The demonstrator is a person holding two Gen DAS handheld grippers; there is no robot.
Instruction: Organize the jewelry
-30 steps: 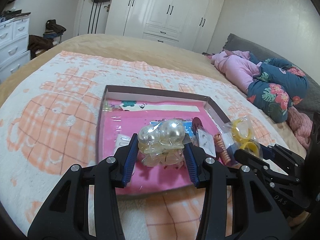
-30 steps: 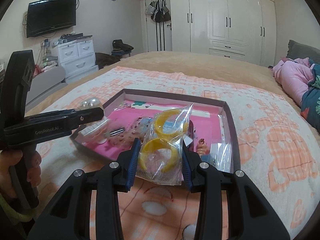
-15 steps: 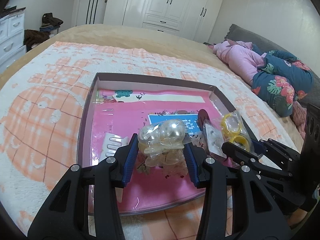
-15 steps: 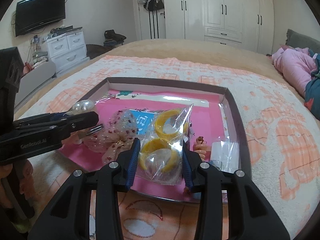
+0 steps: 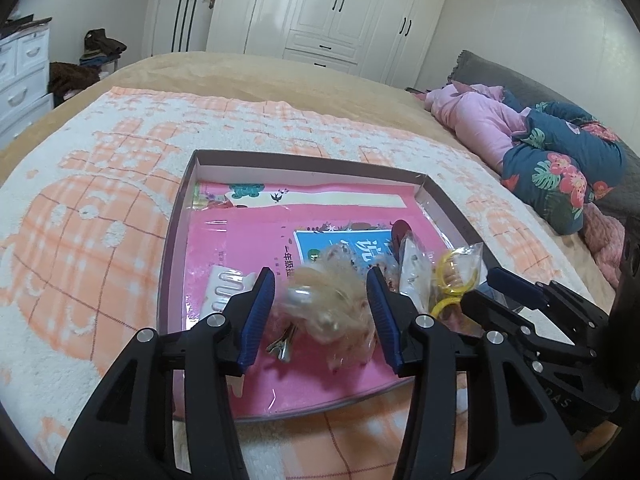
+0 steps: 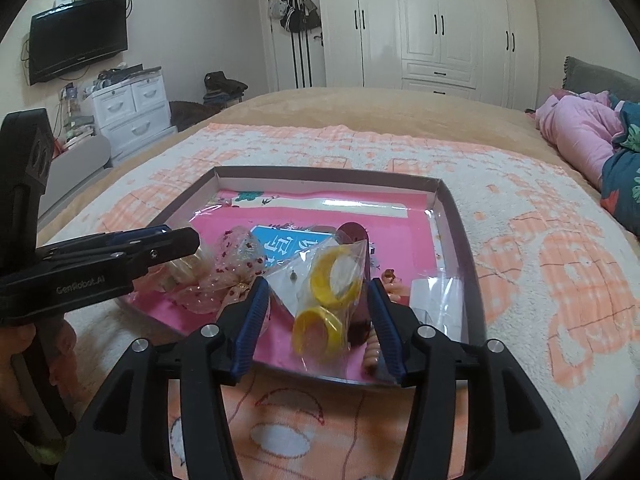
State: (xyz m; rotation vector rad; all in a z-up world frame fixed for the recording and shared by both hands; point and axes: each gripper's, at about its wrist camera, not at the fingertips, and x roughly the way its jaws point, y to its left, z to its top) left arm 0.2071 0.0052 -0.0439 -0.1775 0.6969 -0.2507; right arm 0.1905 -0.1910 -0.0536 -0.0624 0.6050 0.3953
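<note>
Both grippers are hanging over the near edge of the shallow cardboard tray (image 6: 452, 216) that is sitting on the orange-and-white blanket (image 6: 540, 264) on the bed, and both seem to be letting go, so each packet is dropping into the tray instead of onto the bedding

The left gripper (image 5: 322, 300) is spreading its jaws; the blurred bundle of pearly hair clips (image 5: 328, 304) is sitting between the blue pads with a gap on either side, so it looks freed and is settling onto the pink booklet (image 5: 256, 248) lining the tray

The right gripper (image 6: 316, 300) is opening too; the clear bag of yellow rings (image 6: 328, 292) is leaning between its pads, touching neither as far as I can tell, its lower end coming down on the tray floor near the front wall

Other pieces are already lying inside: a white comb-like clip (image 5: 224, 288), a coiled peach hair tie (image 6: 374, 350) and a small clear packet (image 6: 434, 300), so the person appears to be gathering everything into this one tray

Next, I'd guess, both hands are going to need lifting clear without snagging the plastic
</note>
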